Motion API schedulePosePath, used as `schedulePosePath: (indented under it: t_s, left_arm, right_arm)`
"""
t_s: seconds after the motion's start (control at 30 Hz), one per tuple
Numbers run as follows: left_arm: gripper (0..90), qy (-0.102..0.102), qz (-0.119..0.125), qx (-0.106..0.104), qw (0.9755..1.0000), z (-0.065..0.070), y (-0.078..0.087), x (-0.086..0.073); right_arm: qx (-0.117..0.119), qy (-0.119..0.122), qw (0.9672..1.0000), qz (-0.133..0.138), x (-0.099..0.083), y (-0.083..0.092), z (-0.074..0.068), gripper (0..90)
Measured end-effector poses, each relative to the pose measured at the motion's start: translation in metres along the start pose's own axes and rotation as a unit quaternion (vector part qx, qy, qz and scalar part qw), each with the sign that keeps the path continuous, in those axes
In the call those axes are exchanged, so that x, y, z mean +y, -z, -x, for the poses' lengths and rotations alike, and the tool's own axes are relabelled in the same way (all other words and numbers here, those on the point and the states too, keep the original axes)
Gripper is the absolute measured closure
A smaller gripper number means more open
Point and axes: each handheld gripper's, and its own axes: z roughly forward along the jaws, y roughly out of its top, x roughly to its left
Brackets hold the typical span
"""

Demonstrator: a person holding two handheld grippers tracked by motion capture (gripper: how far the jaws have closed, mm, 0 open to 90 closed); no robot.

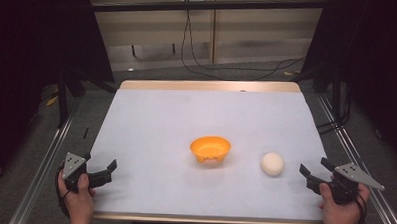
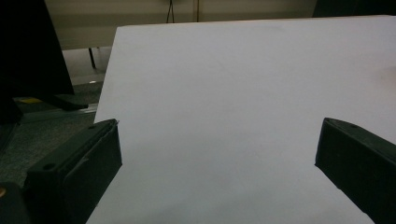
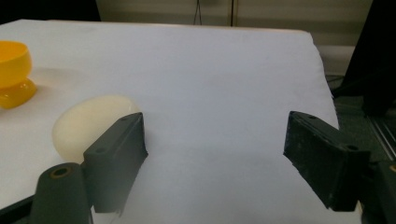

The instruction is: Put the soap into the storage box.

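An orange bowl [image 1: 210, 149] stands upright near the middle of the white table [image 1: 186, 111]. To its right lies a cream, egg-shaped ball [image 1: 272, 163]. My right gripper [image 1: 314, 166] is held at the table's front right, a short way right of the ball, jaws open and holding nothing. In the right gripper view the ball [image 3: 88, 123] lies just outside the left jaw, partly behind it, and the bowl [image 3: 14, 70] sits at the far left. My left gripper [image 1: 100, 161] is at the front left corner, open, with bare table between its jaws [image 2: 217, 140].
The white sheet covers the table up to a wooden strip [image 1: 207, 85] at the far edge. Metal rails [image 1: 42, 171] run along both sides. Cables [image 1: 198, 62] hang over the floor behind the table. Dark curtains stand at both sides.
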Motion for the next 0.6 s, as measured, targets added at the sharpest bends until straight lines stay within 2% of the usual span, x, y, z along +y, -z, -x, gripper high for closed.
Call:
schedulePosePath:
  t_s: [0.07, 0.1, 0.17, 0.23, 0.27, 0.3, 0.33, 0.4, 0.43, 0.5, 0.6]
  left_arm:
    - [0.3, 0.001, 0.002, 0.000, 1.0000, 0.000, 0.000, 0.000]
    - [0.3, 0.003, 0.002, -0.001, 1.0000, 0.001, 0.000, 0.000]
    - [0.3, 0.001, 0.003, -0.001, 1.0000, 0.000, 0.000, 0.000]
    - [0.3, 0.004, 0.003, -0.004, 1.0000, 0.000, 0.000, 0.000]
    - [0.3, 0.005, 0.003, -0.003, 1.0000, 0.000, 0.000, 0.000]
    - [0.3, 0.005, 0.003, -0.003, 1.0000, 0.000, 0.000, 0.000]
    - [0.3, 0.005, 0.003, -0.003, 1.0000, 0.000, 0.000, 0.000]
    - [0.3, 0.005, 0.003, 0.004, 1.0000, 0.000, 0.001, 0.000]
    - [0.3, 0.001, 0.001, -0.003, 1.0000, -0.001, 0.000, 0.000]
    - [0.3, 0.000, 0.001, -0.004, 1.0000, -0.001, 0.000, 0.000]
    - [0.5, 0.002, 0.004, -0.007, 1.0000, 0.000, 0.001, 0.000]
  right_arm:
    - [-0.004, 0.014, 0.9999, -0.005, 0.003, -0.001, 0.000, 22.2]
    - [-0.003, 0.020, 0.9997, -0.012, 0.005, -0.001, 0.000, 26.6]
    - [0.010, 0.025, 0.9985, -0.048, 0.010, -0.002, -0.001, 28.3]
    - [0.003, 0.036, 0.9968, -0.071, 0.015, -0.004, -0.003, 28.8]
    - [0.008, 0.037, 0.9945, -0.098, 0.019, -0.006, -0.005, 22.8]
    - [0.016, 0.037, 0.9931, -0.110, 0.020, -0.007, -0.005, 19.9]
    - [0.016, 0.037, 0.9931, -0.110, 0.020, -0.007, -0.005, 19.9]
    - [0.029, 0.045, 0.9895, -0.134, 0.022, -0.011, -0.006, 18.6]
    - [0.033, 0.050, 0.9874, -0.147, 0.023, -0.013, -0.007, 16.5]
    - [0.046, 0.047, 0.9828, -0.172, 0.025, -0.017, -0.008, 10.8]
    - [0.053, 0.050, 0.9784, -0.194, 0.028, -0.022, -0.009, 7.6]
